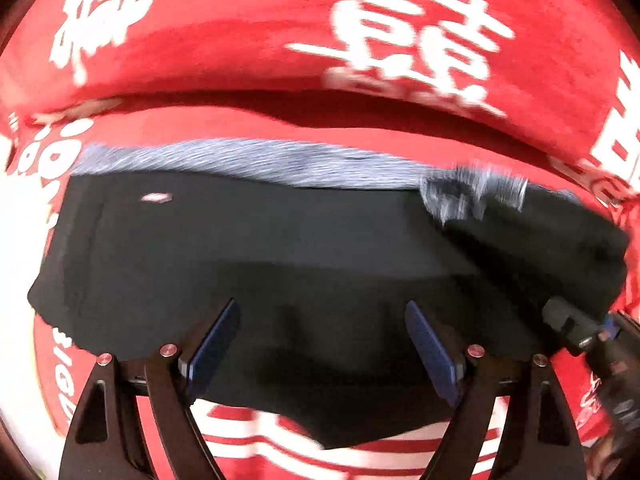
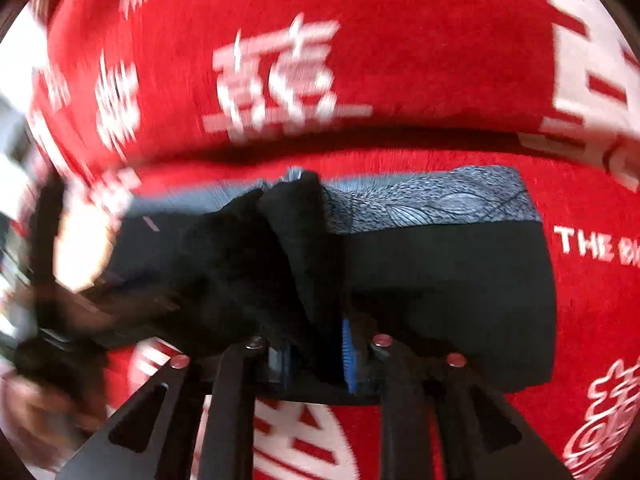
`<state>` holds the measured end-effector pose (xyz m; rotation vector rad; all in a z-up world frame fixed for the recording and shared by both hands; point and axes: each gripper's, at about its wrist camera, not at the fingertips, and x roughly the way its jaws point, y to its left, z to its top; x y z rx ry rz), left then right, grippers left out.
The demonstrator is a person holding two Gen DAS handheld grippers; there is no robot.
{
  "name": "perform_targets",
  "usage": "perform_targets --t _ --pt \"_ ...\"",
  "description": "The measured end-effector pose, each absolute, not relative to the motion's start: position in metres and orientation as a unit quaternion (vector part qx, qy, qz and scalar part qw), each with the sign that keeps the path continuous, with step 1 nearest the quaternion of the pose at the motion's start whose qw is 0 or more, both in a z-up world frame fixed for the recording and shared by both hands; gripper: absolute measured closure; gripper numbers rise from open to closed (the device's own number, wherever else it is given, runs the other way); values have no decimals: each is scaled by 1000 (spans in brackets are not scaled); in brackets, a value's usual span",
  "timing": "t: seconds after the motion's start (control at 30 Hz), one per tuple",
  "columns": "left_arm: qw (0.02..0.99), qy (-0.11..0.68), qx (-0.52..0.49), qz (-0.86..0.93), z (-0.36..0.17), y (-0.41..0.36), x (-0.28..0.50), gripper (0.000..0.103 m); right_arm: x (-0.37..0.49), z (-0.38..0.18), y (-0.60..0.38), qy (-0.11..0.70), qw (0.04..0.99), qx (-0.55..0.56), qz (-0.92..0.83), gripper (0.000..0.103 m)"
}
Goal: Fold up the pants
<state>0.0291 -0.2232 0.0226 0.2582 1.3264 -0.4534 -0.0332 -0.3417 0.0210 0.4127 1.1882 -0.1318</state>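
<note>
The black pants with a grey patterned waistband lie folded on a red cloth with white characters. My left gripper is open just above the near edge of the pants, its blue pads apart and empty. In the right wrist view the pants and the waistband show again. My right gripper is shut on a raised fold of the black pants, which bunches up between the fingers. The right gripper also shows at the right edge of the left wrist view.
The red cloth with white characters covers the whole surface around the pants, and it shows in the right wrist view too. A ridge in the cloth runs behind the waistband. The left side of the right wrist view is blurred.
</note>
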Motion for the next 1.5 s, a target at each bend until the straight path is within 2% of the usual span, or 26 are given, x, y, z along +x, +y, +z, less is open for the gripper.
perform_targets --t 0.07,0.13,0.27,0.43,0.57,0.67,0.7,0.73,0.77,0.8,0.83,0.87,0.93,1.0,1.17,1.2,1.23,1.27,1.5 --pt "754 615 110 -204 18 -211 35 17 -26 13 -311 579 806 102 -70 69" --pt "747 625 100 -205 0 -220 36 17 -24 11 -283 592 803 20 -68 55" --pt "736 634 84 -223 6 -210 42 17 -41 26 -247 587 808 -38 -18 51" --pt "692 644 64 -319 39 -223 41 17 -58 47 -278 583 810 68 -19 51" --pt "655 645 65 -387 45 -257 35 17 -80 40 -350 570 788 221 -74 51" --pt "640 644 88 -409 42 -283 26 17 -96 38 -390 555 772 291 -106 51" --pt "637 644 97 -413 38 -293 24 21 -100 36 -399 550 769 305 -111 51" --pt "632 645 104 -416 35 -296 23 35 -103 33 -408 546 767 317 -113 51" --pt "622 652 116 -419 29 -301 21 43 -105 31 -413 545 765 325 -113 51" --pt "605 666 126 -417 21 -306 20 60 -107 28 -416 543 764 330 -113 51" --pt "595 675 126 -417 16 -307 18 89 -106 26 -420 543 763 335 -109 52" --pt "584 684 127 -417 14 -308 16 99 -106 25 -421 543 762 338 -105 54" --pt "587 676 137 -424 26 -306 12 99 -108 25 -423 542 760 344 -98 62" --pt "603 650 180 -426 36 -303 2 99 -114 30 -426 535 763 352 -90 62" --pt "598 663 205 -402 5 -291 -17 98 -113 26 -444 530 764 359 -82 61" --pt "604 655 211 -402 7 -291 -19 98 -108 24 -455 529 763 363 -79 57" --pt "607 653 212 -400 7 -290 -21 98 -101 20 -465 526 765 365 -75 46" --pt "609 652 209 -399 7 -289 -21 98 -95 16 -475 522 768 365 -74 42" --pt "616 661 192 -384 8 -282 -20 98 -29 -43 -550 523 729 441 -6 41"
